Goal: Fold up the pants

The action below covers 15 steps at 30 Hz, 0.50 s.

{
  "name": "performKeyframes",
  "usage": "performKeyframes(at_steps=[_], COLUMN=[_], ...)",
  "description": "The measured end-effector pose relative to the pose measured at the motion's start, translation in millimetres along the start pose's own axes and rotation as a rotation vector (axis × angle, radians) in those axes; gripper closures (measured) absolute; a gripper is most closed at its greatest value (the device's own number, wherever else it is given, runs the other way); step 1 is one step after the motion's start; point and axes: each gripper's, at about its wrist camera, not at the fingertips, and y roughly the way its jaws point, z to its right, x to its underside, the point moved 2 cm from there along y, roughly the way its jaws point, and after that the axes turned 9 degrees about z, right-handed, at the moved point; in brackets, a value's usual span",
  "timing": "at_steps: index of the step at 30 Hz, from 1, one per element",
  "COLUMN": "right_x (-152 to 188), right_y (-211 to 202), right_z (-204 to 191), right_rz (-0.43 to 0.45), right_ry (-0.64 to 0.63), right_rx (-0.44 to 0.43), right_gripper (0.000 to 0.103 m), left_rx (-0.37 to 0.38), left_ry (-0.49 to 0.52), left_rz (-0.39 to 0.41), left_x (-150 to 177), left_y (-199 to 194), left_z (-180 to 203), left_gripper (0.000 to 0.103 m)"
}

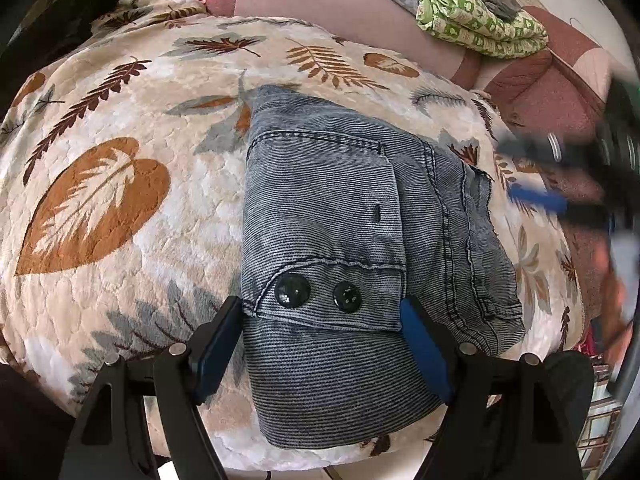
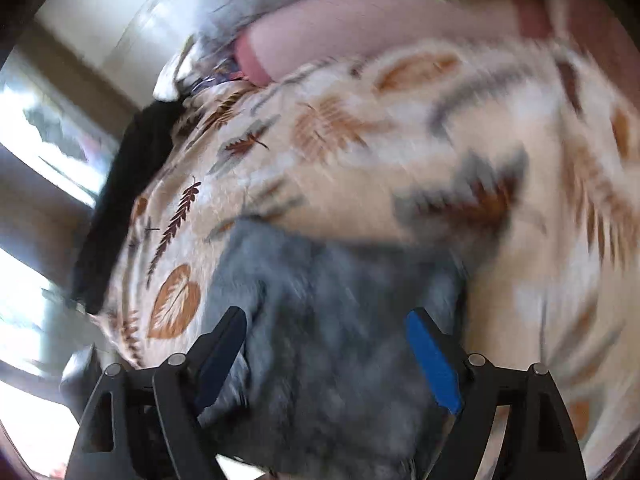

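The grey-blue denim pants (image 1: 344,232) lie folded into a compact bundle on a leaf-print blanket (image 1: 120,160), with two black buttons (image 1: 292,289) on the flap facing me. My left gripper (image 1: 322,312) is open, its fingers straddling the near end of the bundle just above it. In the right wrist view, the image is motion-blurred; the pants (image 2: 340,320) fill the lower middle, and my right gripper (image 2: 326,322) is open over them. The right gripper also shows blurred at the far right of the left wrist view (image 1: 560,184).
A green patterned cloth (image 1: 476,12) and grey bedding lie at the back of the bed. Pink and maroon sheets (image 1: 320,4) lie behind the blanket. A dark cloth (image 1: 68,12) sits at the back left. A bright window (image 2: 36,160) stands to the left.
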Motion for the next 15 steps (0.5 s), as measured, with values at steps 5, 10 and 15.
performKeyframes(at_steps=[5,10,15], right_x=[33.0,29.7,81.5], right_y=[24.2,-26.8,16.2], right_z=[33.8,6.8,-5.7], right_rz=[-0.101,0.031,-0.129], right_ry=[0.051,0.001,-0.227], right_rx=[0.052,-0.006,0.162], right_gripper=[0.014,0.014,0.006], left_rx=[-0.024,-0.038,-0.062], left_ry=[0.025,0.037,0.071], left_rz=[0.008,0.022,0.006], left_x=[3.8,1.4,4.8], left_y=[-1.8,-8.8,0.3], left_z=[6.5,10.4,15.0], left_gripper=[0.022,0.022,0.022])
